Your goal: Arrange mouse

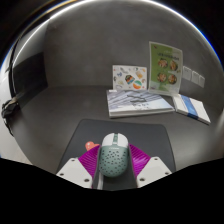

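Mouse (113, 157) sits between gripper (113, 170) fingers, pink pads pinching its sides; long axis runs straight ahead.

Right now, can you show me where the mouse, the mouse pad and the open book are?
mouse (113, 157), gripper view, middle of its pale back.
mouse pad (92, 131), gripper view, bare dark part beyond the mouse.
open book (137, 101), gripper view, its near page.
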A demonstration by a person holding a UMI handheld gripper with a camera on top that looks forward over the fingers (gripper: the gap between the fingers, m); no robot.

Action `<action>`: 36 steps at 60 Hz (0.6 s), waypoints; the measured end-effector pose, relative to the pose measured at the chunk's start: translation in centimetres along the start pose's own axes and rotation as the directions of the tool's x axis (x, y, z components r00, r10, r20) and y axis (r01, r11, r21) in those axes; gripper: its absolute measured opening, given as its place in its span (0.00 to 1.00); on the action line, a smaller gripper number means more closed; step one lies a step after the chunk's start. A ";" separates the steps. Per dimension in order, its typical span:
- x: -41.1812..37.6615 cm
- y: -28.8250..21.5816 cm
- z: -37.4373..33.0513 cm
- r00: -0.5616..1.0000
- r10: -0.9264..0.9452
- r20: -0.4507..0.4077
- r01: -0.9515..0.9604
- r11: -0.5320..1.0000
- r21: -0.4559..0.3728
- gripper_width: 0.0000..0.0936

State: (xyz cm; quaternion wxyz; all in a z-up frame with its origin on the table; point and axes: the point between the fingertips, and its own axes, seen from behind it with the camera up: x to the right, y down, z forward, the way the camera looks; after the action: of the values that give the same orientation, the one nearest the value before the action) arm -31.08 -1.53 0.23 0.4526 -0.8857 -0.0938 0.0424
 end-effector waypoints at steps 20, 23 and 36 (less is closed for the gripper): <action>0.9 1.5 -1.4 0.989 0.126 -0.081 -0.128 0.992 -0.020 0.89; 0.7 1.3 -3.5 0.981 0.182 -0.072 -0.181 0.983 0.011 0.89; 3.2 4.3 -12.7 0.955 0.291 -0.048 -0.288 0.956 0.056 0.88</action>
State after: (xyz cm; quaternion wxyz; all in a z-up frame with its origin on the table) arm -25.32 -13.42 4.24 0.4653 -0.8795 0.0507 0.0860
